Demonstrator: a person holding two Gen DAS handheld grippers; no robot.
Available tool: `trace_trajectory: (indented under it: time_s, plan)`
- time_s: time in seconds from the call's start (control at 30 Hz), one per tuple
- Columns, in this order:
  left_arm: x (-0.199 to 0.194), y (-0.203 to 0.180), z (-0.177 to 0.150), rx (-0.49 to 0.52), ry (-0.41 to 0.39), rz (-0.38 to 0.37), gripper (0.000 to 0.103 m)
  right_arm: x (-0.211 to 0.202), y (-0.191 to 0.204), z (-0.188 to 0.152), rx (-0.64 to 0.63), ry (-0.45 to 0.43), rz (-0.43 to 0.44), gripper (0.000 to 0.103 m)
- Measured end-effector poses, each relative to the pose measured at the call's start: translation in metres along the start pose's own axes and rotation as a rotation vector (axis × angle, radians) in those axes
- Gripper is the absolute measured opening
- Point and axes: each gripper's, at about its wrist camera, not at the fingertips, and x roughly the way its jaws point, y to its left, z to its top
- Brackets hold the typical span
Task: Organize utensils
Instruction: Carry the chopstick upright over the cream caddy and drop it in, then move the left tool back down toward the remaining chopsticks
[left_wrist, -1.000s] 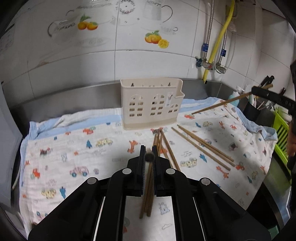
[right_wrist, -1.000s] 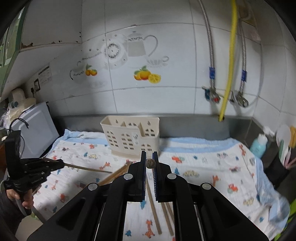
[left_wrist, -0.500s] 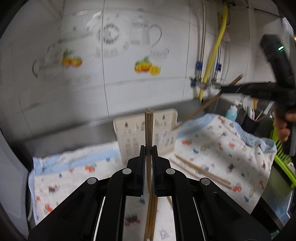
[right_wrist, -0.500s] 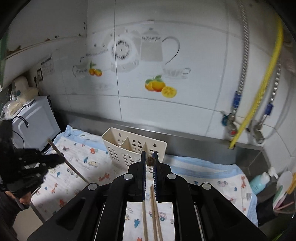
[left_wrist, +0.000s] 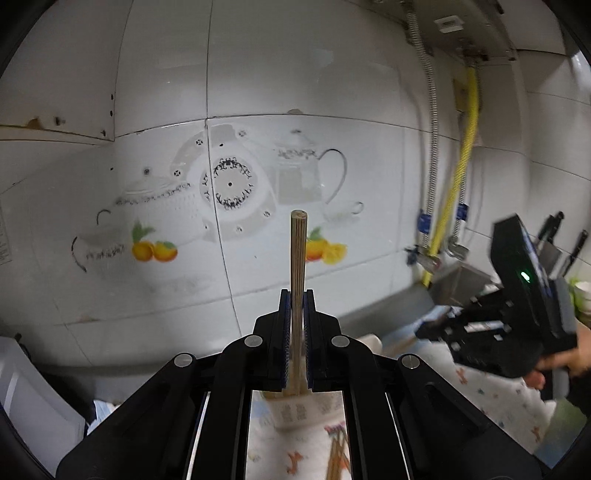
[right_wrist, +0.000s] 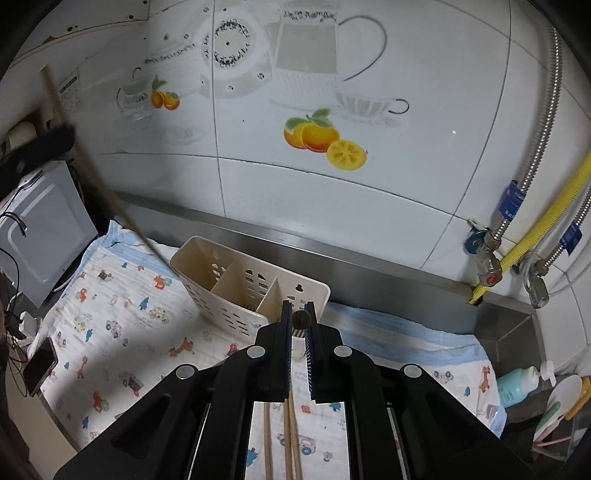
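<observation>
My left gripper (left_wrist: 297, 295) is shut on a wooden chopstick (left_wrist: 297, 258) that stands upright between its pads, high above the cloth. In the right wrist view that same chopstick (right_wrist: 99, 173) slants down toward the left rim of the cream utensil holder (right_wrist: 207, 258). My right gripper (right_wrist: 300, 314) is shut on another chopstick, whose round end (right_wrist: 301, 319) shows between the pads, just above the holder's right compartment. The holder's three compartments look empty. Loose chopsticks (right_wrist: 288, 435) lie on the cloth under the right gripper.
A printed cloth (right_wrist: 122, 317) covers the steel counter. A phone (right_wrist: 38, 369) lies at its left edge beside a white appliance (right_wrist: 40, 225). Taps and a yellow hose (right_wrist: 535, 232) line the right wall, with a bottle (right_wrist: 517, 384) below. A hand (left_wrist: 565, 362) holds the right gripper (left_wrist: 509, 325).
The left gripper has lifted its chopstick off the cloth and tipped it upright. The right gripper has swung in over the holder with its chopstick.
</observation>
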Motion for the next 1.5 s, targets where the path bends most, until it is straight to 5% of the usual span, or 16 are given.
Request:
trace_trajectory:
  time_s: [0.3,0.63,1.07,1.5]
  plan:
    - [0.071,0.021,-0.017,-0.071,0.103,0.043,0.005,0.014,-0.005,-0.006,0.008,0.006,0.017,0.007]
    - [0.096,0.034,-0.04,-0.107,0.177,0.035,0.006,0.011,-0.012,-0.009,0.034,-0.031,0.018,0.014]
    - [0.038,0.036,-0.035,-0.149,0.116,0.014,0.009,-0.043,-0.012,-0.05,0.085,-0.136,-0.004,0.027]
    - [-0.035,0.029,-0.138,-0.164,0.186,-0.021,0.009,-0.065,0.012,-0.173,0.123,-0.139,0.005,0.027]
